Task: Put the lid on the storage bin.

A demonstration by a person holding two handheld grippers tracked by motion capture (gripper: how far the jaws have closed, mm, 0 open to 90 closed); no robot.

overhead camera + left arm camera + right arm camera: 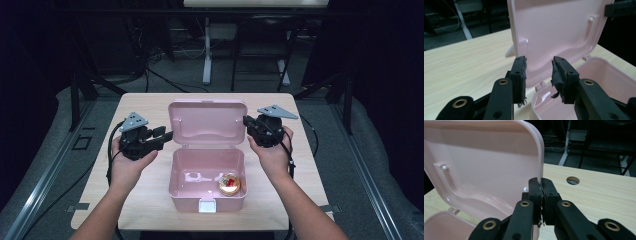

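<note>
Pink box [207, 182] sits mid-table, toward the near edge, latch tab facing me. Its lid [207, 123] stands raised off the far hinge, inner face toward me, roughly upright. Long axis of box and lid runs left-right across the table; the box mouth faces up. Inside, near the right front corner, lies 1 small round gold and red piece [229, 184]; I cannot tell what it is.

My right gripper [541, 188] is closed tight on the lid's right edge, the thin rim pinched between the 2 pads. My left gripper [539, 75] is partly open, nothing between its pads; it hangs just off the lid's left edge, with the lid and the box's back left corner ahead of it.

Risks, as I judge them:
- The lid is held on 1 side alone. A thin rim in a small pinch can slip, and the lid would then drop shut or fall open backward.
- Pulling or twisting from the right edge could rack the hinge, or drag the light box across the wooden table [145, 107], since nothing holds the base.
- If the box tips or jolts, the round piece could roll about or jump out.
- Bringing the left gripper in with its jaws misaligned could knock the lid instead of straddling its edge.
</note>
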